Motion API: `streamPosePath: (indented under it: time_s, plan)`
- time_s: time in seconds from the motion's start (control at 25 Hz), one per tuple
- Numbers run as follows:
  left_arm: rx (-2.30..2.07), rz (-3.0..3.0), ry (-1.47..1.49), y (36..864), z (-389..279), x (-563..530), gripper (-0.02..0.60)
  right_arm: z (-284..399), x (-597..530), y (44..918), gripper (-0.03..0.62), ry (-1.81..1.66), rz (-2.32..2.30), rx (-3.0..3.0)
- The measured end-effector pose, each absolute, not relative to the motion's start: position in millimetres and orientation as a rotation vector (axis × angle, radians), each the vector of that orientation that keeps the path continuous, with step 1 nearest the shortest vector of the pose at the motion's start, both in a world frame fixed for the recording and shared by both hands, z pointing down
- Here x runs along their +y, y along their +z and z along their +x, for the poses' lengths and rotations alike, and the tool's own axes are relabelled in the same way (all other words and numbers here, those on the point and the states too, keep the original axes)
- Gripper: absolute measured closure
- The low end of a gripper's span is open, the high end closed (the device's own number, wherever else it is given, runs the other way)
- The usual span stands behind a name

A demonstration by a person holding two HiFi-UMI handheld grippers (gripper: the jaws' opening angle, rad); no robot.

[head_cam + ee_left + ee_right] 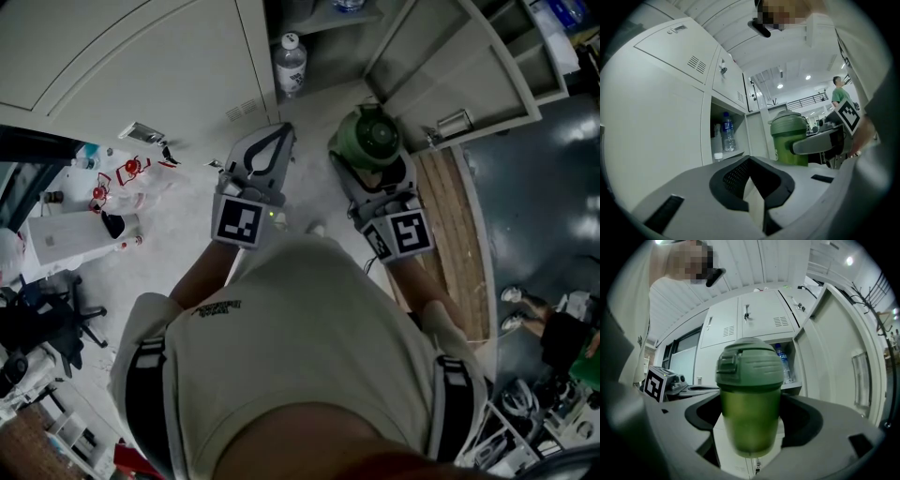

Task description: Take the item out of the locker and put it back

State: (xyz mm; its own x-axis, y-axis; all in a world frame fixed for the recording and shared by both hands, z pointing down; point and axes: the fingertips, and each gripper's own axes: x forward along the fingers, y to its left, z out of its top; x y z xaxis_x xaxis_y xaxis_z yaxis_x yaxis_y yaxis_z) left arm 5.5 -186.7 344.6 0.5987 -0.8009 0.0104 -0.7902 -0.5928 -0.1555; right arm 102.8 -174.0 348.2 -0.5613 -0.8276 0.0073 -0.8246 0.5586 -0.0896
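Note:
A green bottle with a darker green lid (368,139) (750,404) stands upright between the jaws of my right gripper (373,161) (752,427), which is shut on its body. It is held in front of the open locker compartment (323,37) (790,380), outside it. The left gripper view shows the same bottle (788,136) to the right of the compartment (717,108). My left gripper (281,131) (751,161) hangs beside it on the left, its tips together with nothing in them.
A clear water bottle (291,64) (727,133) (785,364) stands on the locker shelf. The locker door (459,75) (834,357) swings open to the right. Shut locker doors (131,56) fill the left. Clutter (122,178) lies on the floor at left. A person in green (840,93) stands far off.

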Motion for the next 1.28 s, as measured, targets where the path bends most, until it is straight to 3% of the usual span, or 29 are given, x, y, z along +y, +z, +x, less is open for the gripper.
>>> streamPosePath:
  time_s: [0.8,1.28]
  plan:
    - [1.436,-2.654,-0.136,345,15,-267,0.569,113,-292,349,0.204,-0.009,-1.573,2.717]
    - [1.403,-2.676,-0.129,376,37,-300,0.569,103,-381,423,0.204,-0.088,-1.711,2.723]
